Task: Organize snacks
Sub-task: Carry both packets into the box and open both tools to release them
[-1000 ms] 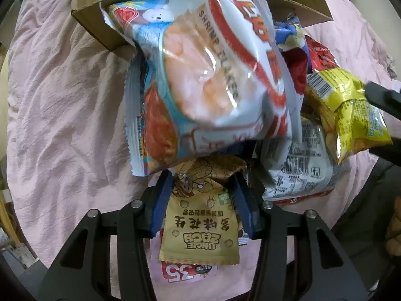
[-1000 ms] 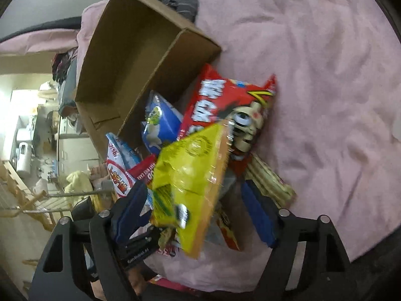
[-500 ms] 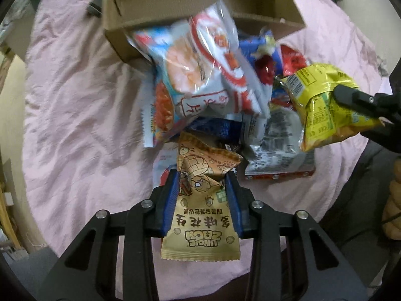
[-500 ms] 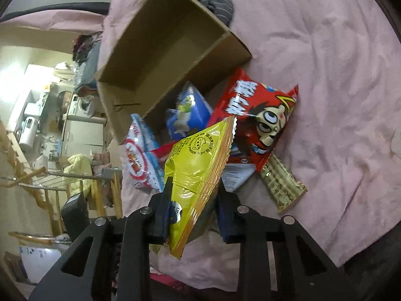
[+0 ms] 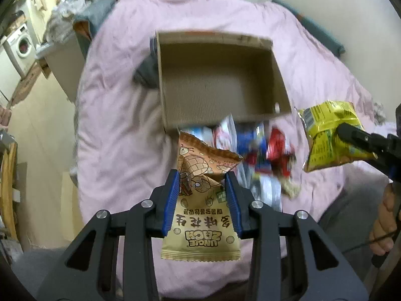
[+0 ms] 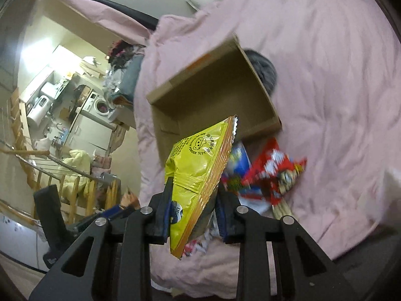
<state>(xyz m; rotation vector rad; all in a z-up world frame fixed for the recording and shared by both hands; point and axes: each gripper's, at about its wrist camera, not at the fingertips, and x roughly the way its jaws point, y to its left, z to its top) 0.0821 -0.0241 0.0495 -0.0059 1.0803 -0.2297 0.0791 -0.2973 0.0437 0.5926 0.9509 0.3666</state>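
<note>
My left gripper (image 5: 201,175) is shut on a tan peanut snack packet (image 5: 200,215), held in the air above the bed. My right gripper (image 6: 191,188) is shut on a yellow snack bag (image 6: 198,165), which also shows at the right of the left wrist view as a yellow snack bag (image 5: 328,135). An open cardboard box (image 5: 218,82) lies on the pink bedcover, its inside bare. Several other snack packets (image 5: 255,148) lie piled at the box's near edge, among them a red packet (image 6: 275,173) and a blue one (image 6: 238,160).
The pink bedcover (image 5: 115,130) spreads around the box. A dark garment (image 6: 263,70) lies behind the box. Left of the bed are the floor, a washing machine (image 5: 23,46) and cluttered furniture. A person's hand (image 5: 383,215) holds the right gripper.
Both grippers closed on their packets and rose well above the pile, carrying the tan packet and the yellow bag. The box and pile now look farther away.
</note>
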